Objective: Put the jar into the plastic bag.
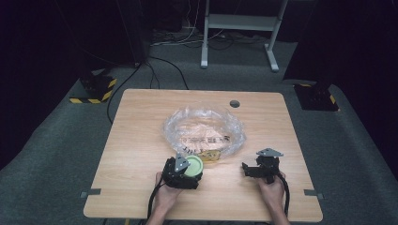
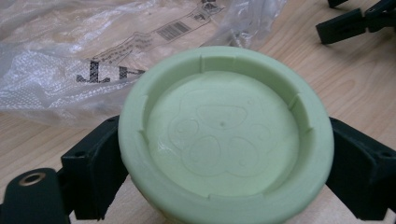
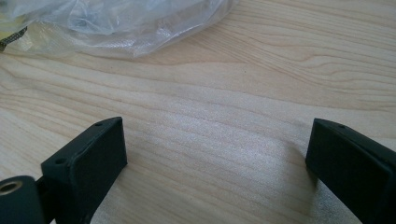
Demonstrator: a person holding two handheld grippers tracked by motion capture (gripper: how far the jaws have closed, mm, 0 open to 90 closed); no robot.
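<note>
Near the table's [image 1: 141, 197] front edge, left gripper [image 1: 187, 169] pinches green lid [image 2: 224, 135]; right gripper's [image 1: 253, 169] fingers spread.

Your left claw [image 2: 224, 154] grips the green lid [image 2: 224, 135], but its near rim runs off the bottom edge of the left gripper view, and the lid covers the counter [image 2: 336, 79] beneath it. From above, your left claw body hides most of that lid. The print on the clear plastic bag [image 1: 204, 127] is too small to read in the high view, and a yellowish thing under the bag's near edge [image 1: 210, 156] is too veiled to identify.
</note>
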